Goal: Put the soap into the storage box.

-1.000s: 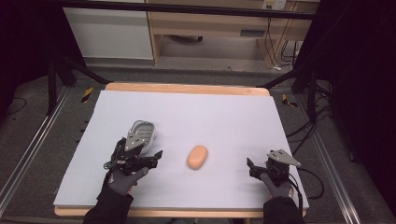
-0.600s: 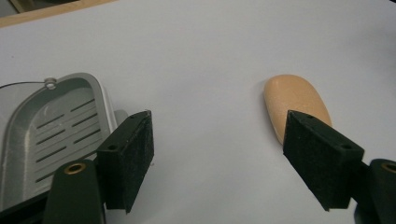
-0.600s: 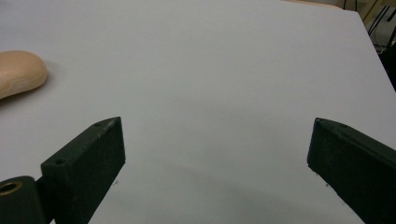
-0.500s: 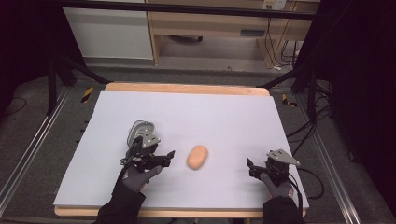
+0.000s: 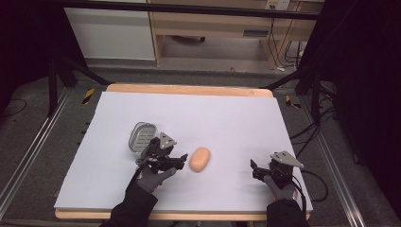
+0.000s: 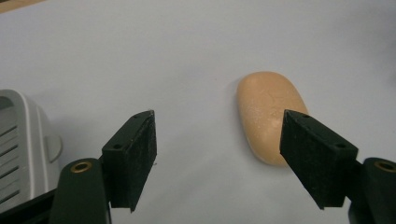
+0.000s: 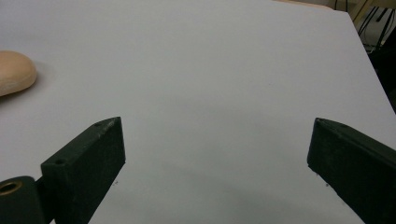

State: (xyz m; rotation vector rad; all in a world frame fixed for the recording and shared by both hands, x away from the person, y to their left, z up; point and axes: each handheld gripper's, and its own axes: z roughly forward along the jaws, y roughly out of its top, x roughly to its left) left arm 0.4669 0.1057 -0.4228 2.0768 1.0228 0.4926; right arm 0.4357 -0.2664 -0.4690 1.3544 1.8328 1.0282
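The left tool (image 5: pixel 182 161) is spread wide, empty, its tips just beside the soap (image 5: pixel 200 159) on the table (image 5: pixel 236 118); the right tool (image 5: pixel 254 169), also spread and empty, sits well apart; so the left is nearer. In the left gripper view the soap (image 6: pixel 268 112) lies ahead toward the right jaw, long axis running away; that view also shows a grey dish (image 6: pixel 21 149) at its left edge.

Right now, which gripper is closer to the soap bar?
The left gripper. Its open jaws sit right beside the peach soap bar, next to the grey soap dish. The right gripper, also open, rests apart near the table's right edge.
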